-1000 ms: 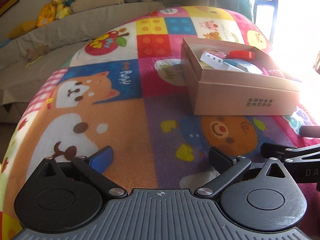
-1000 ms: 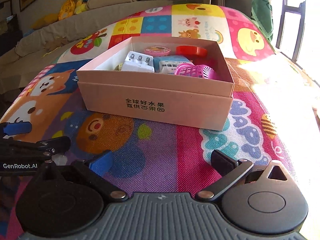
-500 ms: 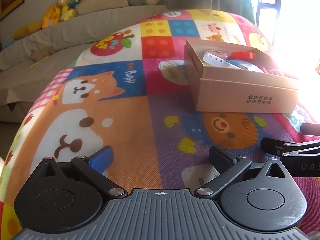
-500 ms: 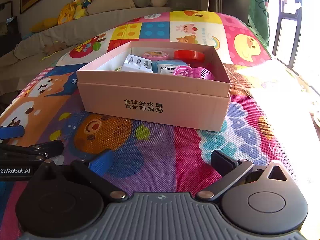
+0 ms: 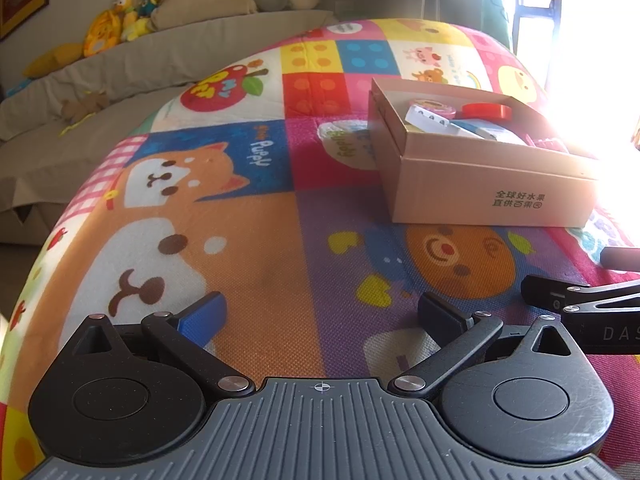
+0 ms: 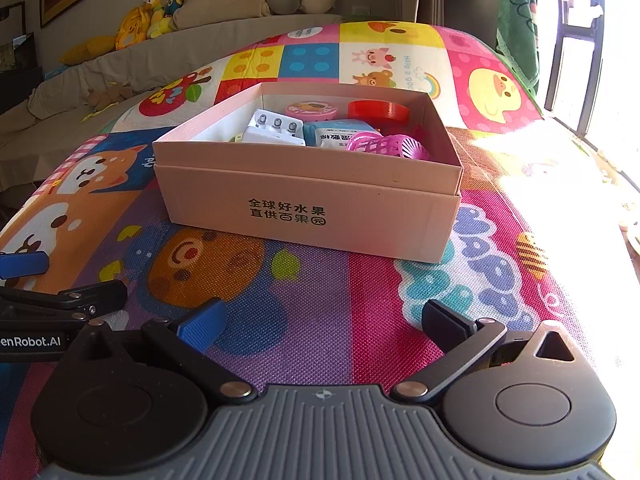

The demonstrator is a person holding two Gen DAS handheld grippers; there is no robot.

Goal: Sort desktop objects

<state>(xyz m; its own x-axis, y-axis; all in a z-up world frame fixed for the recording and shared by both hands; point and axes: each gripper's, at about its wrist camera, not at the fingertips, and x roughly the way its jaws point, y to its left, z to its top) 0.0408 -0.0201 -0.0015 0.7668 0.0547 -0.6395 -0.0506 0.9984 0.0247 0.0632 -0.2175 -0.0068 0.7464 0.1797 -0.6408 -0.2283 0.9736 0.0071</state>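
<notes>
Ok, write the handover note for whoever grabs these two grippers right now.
Left gripper: open, empty, low over the play mat.
Right gripper: open, empty, facing the cardboard box.
The box sits on the mat, lid off, and holds the white adapter, pink round tin, red lid, blue wipes pack and pink mesh ball.
Done: everything visible is in the box; nothing loose shows on the mat in either view.
Left: check the glare-washed right edge of the mat for strays; otherwise the sorting looks finished.
</notes>
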